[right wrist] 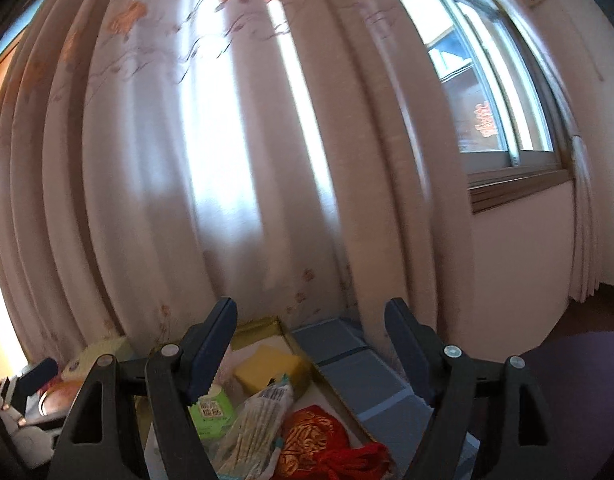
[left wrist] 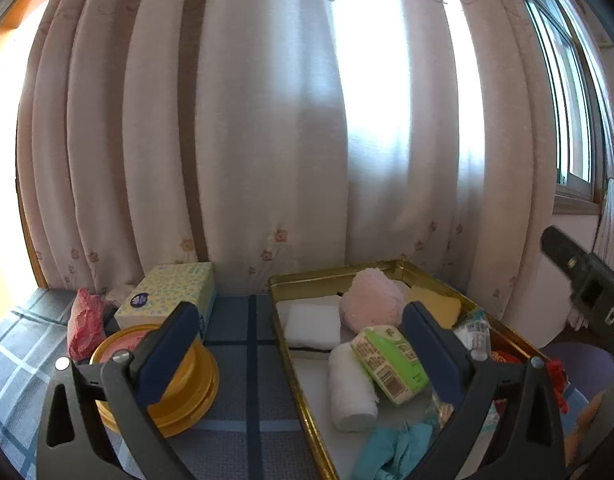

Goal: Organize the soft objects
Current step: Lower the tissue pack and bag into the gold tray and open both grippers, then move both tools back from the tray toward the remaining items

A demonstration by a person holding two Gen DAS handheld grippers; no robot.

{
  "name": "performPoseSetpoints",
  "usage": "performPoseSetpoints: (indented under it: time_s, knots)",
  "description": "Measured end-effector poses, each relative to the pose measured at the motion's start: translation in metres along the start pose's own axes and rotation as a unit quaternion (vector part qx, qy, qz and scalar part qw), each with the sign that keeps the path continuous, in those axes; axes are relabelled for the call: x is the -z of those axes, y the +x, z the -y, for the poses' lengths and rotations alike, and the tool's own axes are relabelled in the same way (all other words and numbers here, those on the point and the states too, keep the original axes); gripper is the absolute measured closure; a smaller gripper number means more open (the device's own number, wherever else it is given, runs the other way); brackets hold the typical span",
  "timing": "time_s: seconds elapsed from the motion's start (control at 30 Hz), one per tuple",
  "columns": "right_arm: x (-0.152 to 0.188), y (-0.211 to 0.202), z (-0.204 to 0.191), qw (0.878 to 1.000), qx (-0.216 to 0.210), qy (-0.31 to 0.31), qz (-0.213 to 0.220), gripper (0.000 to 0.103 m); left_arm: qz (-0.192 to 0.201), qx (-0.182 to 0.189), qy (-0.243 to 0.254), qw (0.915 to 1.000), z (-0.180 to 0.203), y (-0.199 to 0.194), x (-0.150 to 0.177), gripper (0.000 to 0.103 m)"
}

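In the left wrist view, the left gripper (left wrist: 299, 344) is seen with its fingers (left wrist: 169, 354) spread wide and released, nothing between them. Nearest, at 5 o'clock, a blue cloth (left wrist: 395, 450) lies in the gold tray (left wrist: 307, 400), which rests on the checked bench (left wrist: 243, 360). A rolled white towel (left wrist: 351, 388) and a green tissue pack (left wrist: 391, 364) are found just beyond it, touching each other. Farther back in the tray, a white sponge (left wrist: 313, 326), a pink fluffy ball (left wrist: 371, 300) and a yellow sponge (left wrist: 435, 304) are lined up toward 1 o'clock. At 8 o'clock, outside the tray, a round yellow tin (left wrist: 187, 396) is partly hidden by the left finger, with a tissue box (left wrist: 169, 292) behind it. A curtain (left wrist: 267, 120) closes the far side.

In the right wrist view, the right gripper (right wrist: 311, 352) is held with fingers apart and empty. Below it, at 6 o'clock, a red embroidered pouch (right wrist: 311, 440) and a packet of sticks (right wrist: 255, 424) are seen in the tray.
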State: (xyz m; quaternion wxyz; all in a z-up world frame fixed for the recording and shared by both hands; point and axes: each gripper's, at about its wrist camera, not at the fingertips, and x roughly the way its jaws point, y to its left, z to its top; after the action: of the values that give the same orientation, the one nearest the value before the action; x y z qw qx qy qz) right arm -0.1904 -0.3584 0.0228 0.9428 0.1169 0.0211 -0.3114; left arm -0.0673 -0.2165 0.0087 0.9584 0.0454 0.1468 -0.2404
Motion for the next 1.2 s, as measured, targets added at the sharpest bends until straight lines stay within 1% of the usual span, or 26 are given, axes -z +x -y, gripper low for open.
performPoseSetpoints:
  time_s: [0.13, 0.3, 0.43, 0.57, 0.73, 0.87, 0.93, 1.03, 1.1, 1.2]
  knots:
    - [-0.001, -0.013, 0.009, 0.999, 0.024, 0.021, 0.028, 0.025, -0.003, -0.008, -0.01, 0.9999, -0.001, 0.0, 0.0, 0.0]
    - [-0.001, -0.028, 0.024, 0.995, 0.05, 0.057, 0.059, 0.025, 0.0, -0.007, -0.004, 1.0, -0.002, -0.004, 0.001, 0.0]
    - [-0.001, -0.035, 0.026, 0.993, 0.062, 0.071, 0.07, 0.025, -0.001, -0.017, -0.008, 0.9998, -0.006, -0.004, 0.001, 0.0]
    - [-0.001, -0.041, 0.02, 0.992, 0.071, 0.065, 0.079, 0.025, 0.0, -0.021, -0.007, 0.9998, -0.01, -0.007, 0.001, 0.0]
    - [0.002, -0.044, 0.001, 0.995, 0.063, 0.032, 0.073, 0.025, 0.0, -0.022, -0.007, 0.9997, -0.016, -0.01, 0.002, 0.0]
    - [0.005, -0.051, -0.02, 0.994, 0.058, -0.015, 0.086, 0.025, -0.001, -0.026, -0.008, 0.9996, -0.021, -0.013, 0.003, 0.0]
    - [0.007, -0.052, -0.029, 0.994, 0.046, -0.033, 0.089, 0.025, -0.001, -0.026, -0.007, 0.9996, -0.024, -0.014, 0.003, 0.0]
    - [0.007, -0.054, -0.036, 0.995, 0.027, -0.022, 0.098, 0.025, 0.0, -0.031, -0.008, 0.9995, -0.031, -0.017, 0.004, 0.0]
    - [0.01, -0.057, -0.04, 0.993, 0.014, 0.003, 0.12, 0.025, 0.0, -0.038, -0.011, 0.9992, -0.038, -0.018, 0.004, 0.0]
    - [0.012, -0.055, -0.053, 0.992, 0.012, 0.005, 0.125, 0.025, 0.0, -0.049, -0.014, 0.9987, -0.051, -0.019, 0.004, 0.0]
